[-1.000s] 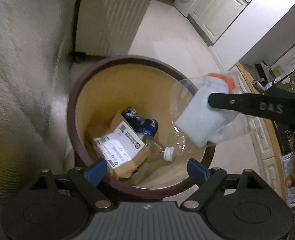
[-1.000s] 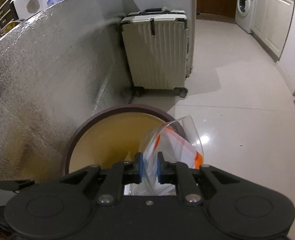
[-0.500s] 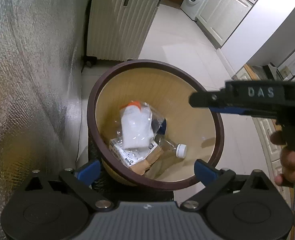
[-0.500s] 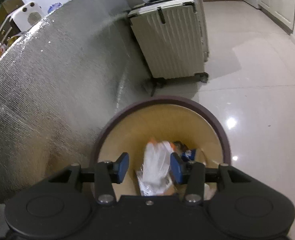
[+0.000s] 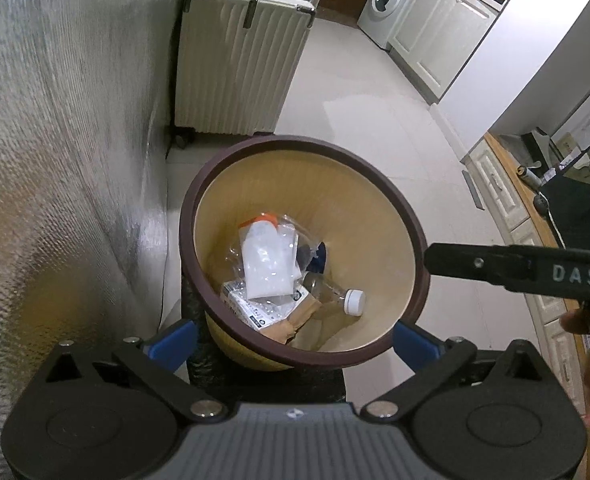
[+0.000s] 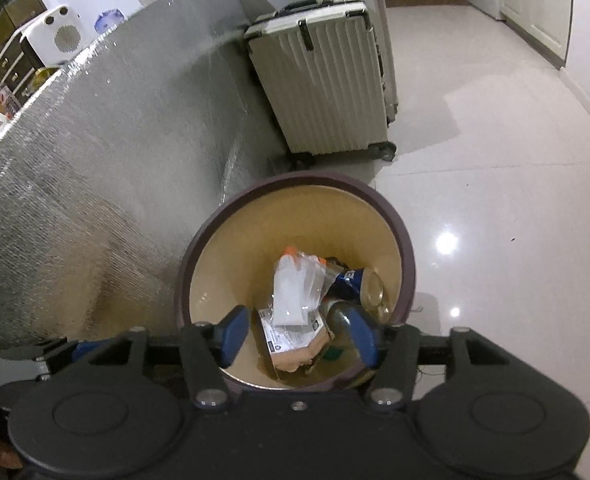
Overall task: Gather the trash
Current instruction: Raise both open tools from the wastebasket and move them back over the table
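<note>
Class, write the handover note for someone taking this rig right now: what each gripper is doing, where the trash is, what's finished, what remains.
Left gripper: open, empty, at the near rim of the bin.
Right gripper: open, empty, above the bin.
In the bin: plastic bag on top, over a labelled cardboard box, clear bottle and blue can.
Done: bag is binned.
Left: no loose trash in view; look elsewhere.

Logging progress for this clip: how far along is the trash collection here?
Done: a clear plastic bag, a labelled cardboard packet, a plastic bottle and a blue can lie inside the bin. In hand: nothing; the left gripper and right gripper are both open and empty. Left: no loose trash shows on the visible floor.
</note>
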Demonstrator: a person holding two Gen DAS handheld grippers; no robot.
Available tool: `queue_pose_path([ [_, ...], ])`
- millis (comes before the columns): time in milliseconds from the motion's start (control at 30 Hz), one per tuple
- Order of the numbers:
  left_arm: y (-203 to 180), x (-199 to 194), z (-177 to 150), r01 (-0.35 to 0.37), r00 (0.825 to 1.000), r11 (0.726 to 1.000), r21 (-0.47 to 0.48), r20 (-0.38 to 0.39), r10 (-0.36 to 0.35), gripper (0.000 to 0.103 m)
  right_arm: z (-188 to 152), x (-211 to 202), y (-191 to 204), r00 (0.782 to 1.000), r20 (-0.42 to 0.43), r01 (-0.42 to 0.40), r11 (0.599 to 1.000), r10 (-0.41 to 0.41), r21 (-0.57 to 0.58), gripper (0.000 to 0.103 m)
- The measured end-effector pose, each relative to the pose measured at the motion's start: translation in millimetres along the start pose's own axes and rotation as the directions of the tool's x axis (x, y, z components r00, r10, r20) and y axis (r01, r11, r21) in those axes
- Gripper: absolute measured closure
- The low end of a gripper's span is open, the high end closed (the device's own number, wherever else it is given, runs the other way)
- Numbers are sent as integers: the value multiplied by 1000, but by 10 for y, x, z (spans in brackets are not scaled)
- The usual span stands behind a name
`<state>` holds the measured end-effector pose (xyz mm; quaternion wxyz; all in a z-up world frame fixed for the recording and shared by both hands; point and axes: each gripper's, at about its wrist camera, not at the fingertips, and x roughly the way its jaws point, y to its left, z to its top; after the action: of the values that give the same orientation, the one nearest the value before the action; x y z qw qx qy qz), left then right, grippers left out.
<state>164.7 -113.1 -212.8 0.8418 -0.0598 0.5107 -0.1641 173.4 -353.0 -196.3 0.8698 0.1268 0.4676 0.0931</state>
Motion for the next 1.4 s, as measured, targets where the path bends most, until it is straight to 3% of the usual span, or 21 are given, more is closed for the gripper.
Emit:
queue_pose_path([
  [300,-130,-298,-16,-31,999,999,27,39,30,0,-85,-399,8,998,56,20,1000,-19,-20,32],
  [767,-165,-809,-4,-78,989,996,49,129,71,0,-225,-918,70,986,122,122,992,-117,-35,18],
  [1100,-165,-1102,-63,-97,979,993,59,184,85,0,-362,-1150,99,974,150,173,985,-167,-25,0],
  [1400,-181,-1340,-136,-76,974,994,74,220,58,0,-465,-1329,166,963,184,205,978,-198,-23,0],
])
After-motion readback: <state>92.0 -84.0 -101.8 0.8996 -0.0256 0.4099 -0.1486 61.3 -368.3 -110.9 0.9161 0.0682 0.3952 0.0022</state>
